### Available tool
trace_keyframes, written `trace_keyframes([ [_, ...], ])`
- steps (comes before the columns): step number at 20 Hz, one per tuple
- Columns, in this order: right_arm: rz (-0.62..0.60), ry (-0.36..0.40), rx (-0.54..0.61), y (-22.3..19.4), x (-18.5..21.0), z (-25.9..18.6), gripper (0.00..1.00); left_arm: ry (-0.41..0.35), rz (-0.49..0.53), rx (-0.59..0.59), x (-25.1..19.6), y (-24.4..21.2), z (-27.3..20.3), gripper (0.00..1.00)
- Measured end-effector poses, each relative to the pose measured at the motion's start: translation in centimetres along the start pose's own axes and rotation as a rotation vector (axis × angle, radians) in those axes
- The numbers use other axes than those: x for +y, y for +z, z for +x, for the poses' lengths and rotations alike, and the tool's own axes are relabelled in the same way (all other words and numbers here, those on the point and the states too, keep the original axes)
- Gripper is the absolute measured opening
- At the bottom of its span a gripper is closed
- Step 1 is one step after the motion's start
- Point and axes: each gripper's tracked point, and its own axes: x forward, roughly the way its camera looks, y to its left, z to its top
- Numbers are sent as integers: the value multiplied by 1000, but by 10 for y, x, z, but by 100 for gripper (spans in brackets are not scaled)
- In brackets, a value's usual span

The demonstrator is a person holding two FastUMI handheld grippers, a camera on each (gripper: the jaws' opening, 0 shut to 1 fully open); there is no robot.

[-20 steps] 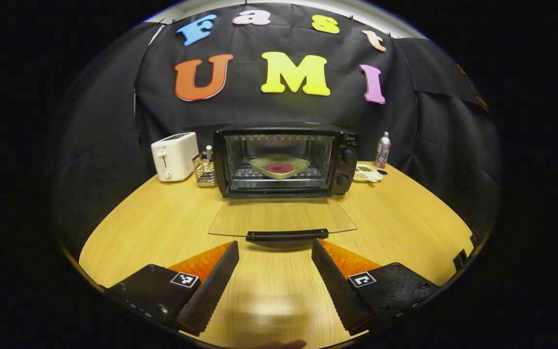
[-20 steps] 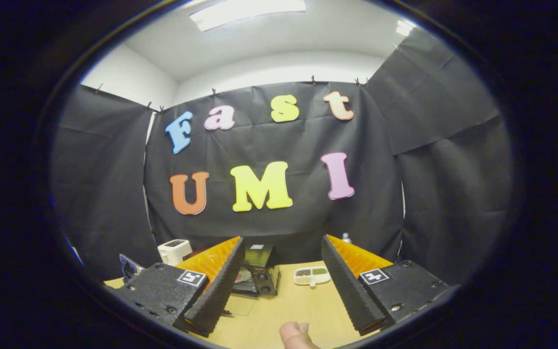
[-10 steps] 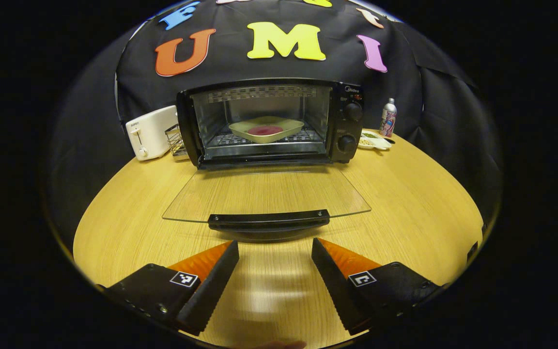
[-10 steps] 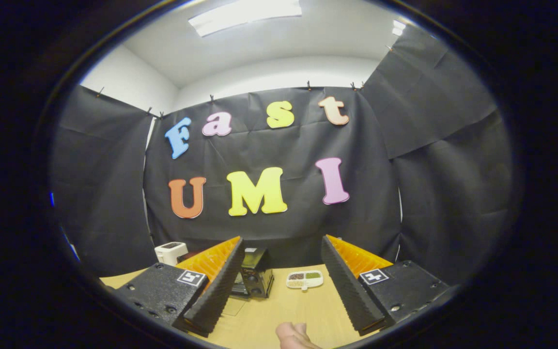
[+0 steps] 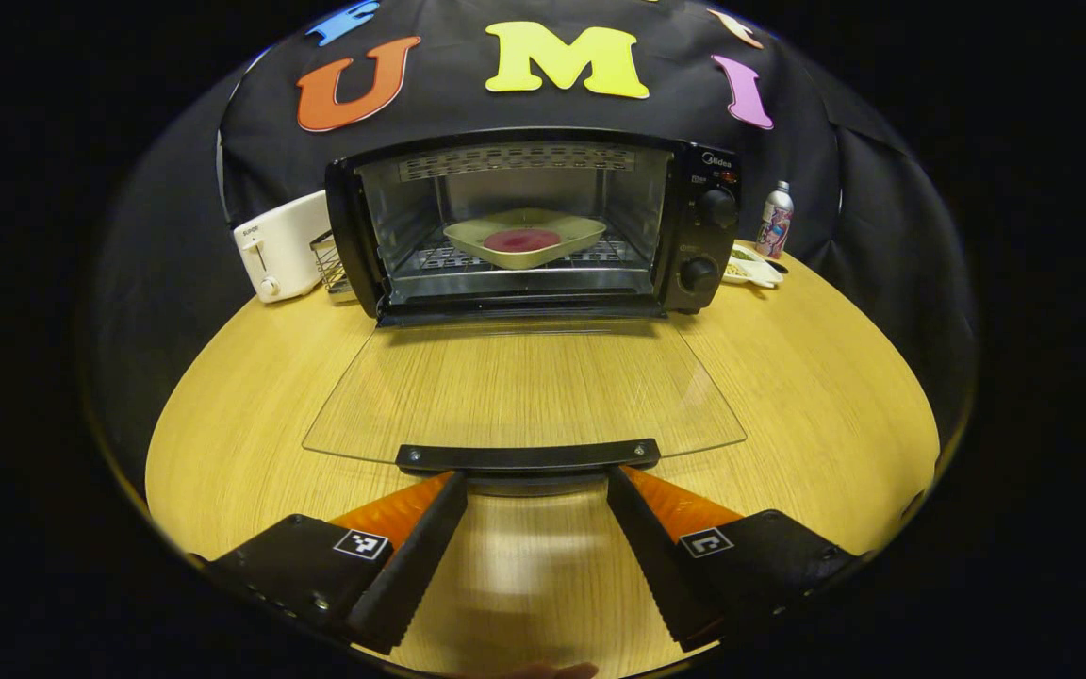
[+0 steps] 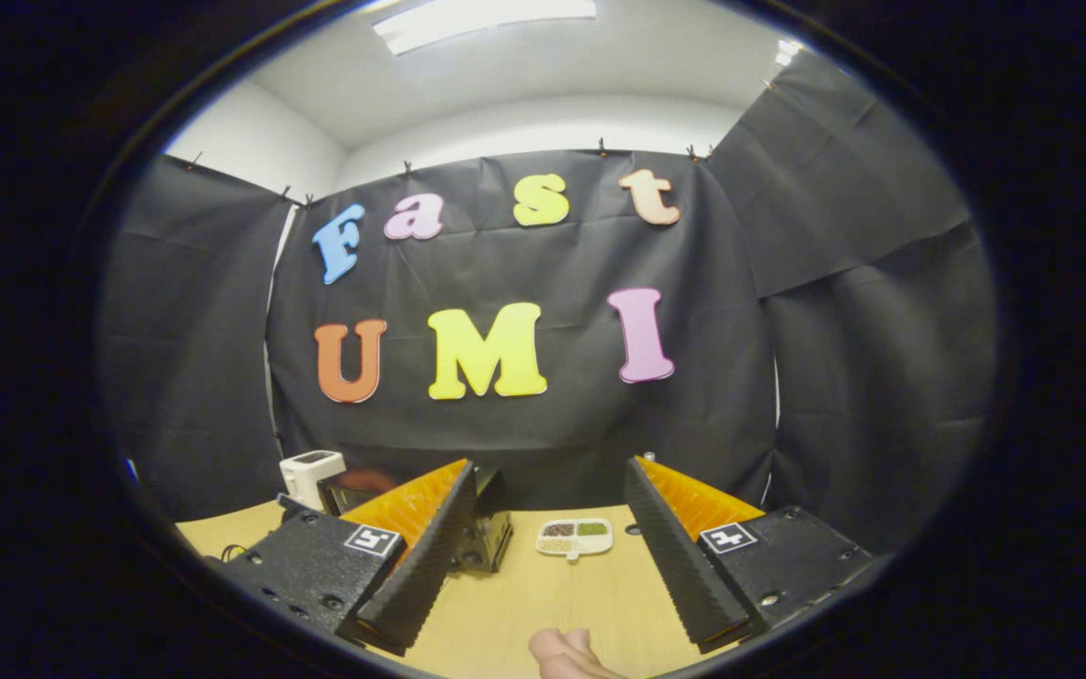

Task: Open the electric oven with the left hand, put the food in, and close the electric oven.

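On the left of the left gripper view a white toaster (image 5: 274, 247) stands on the table (image 5: 241, 396), with a wire rack (image 5: 326, 273) just beside it; next comes the electric oven (image 5: 534, 222), its glass door (image 5: 524, 391) dropped flat toward the camera, and inside on the rack a dish of food (image 5: 524, 238); so the closing step looks like what is left. The door handle (image 5: 528, 456) runs crosswise, left to right, directly ahead of the left gripper (image 5: 535, 490); its fingers are spread wide and grasp nothing, their tips just at the handle's near edge, one toward each end; lifting the door should mean getting under or around that bar. Right of the oven sit a small divided tray (image 5: 750, 273) and a bottle (image 5: 775, 220). The right gripper (image 6: 551, 505) is also spread and empty, held high and well apart from the oven; the left is clearly nearer.
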Motion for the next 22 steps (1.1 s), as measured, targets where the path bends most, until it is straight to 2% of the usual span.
trace_keyframes([
  [1, -2, 9, 3, 1, 3, 2, 100, 0, 0, 4, 0, 1, -1, 96],
  [2, -4, 15, 5, 1, 5, 6, 96, 0, 0, 9, -1, 2, -2, 100],
  [3, -9, 19, 7, 0, 5, 9, 96, 0, 0, 12, 0, 3, -3, 96],
  [7, -35, 9, 6, 0, 2, 17, 96, 4, 10, -23, 1, 21, -14, 96],
  [10, -5, 29, 17, -7, 4, 19, 96, 7, 13, -62, 0, 40, -22, 96],
  [11, -6, 25, 27, -10, 3, 21, 100, 8, 14, -80, 1, 46, -25, 96],
  [12, -10, 16, 38, -15, -1, 23, 100, 10, 10, -108, 1, 56, -29, 96],
  [13, -11, 7, 45, -17, -5, 24, 96, 11, 13, -141, 0, 67, -31, 96],
  [16, -4, 0, 54, -20, -4, 26, 96, 24, 20, -257, 5, 104, -37, 97],
  [19, -3, 3, 63, -23, -2, 24, 96, 44, 57, -279, 7, 120, -32, 98],
  [22, -11, -3, 58, -21, -2, 21, 96, 91, 89, -250, 16, 122, -17, 96],
])
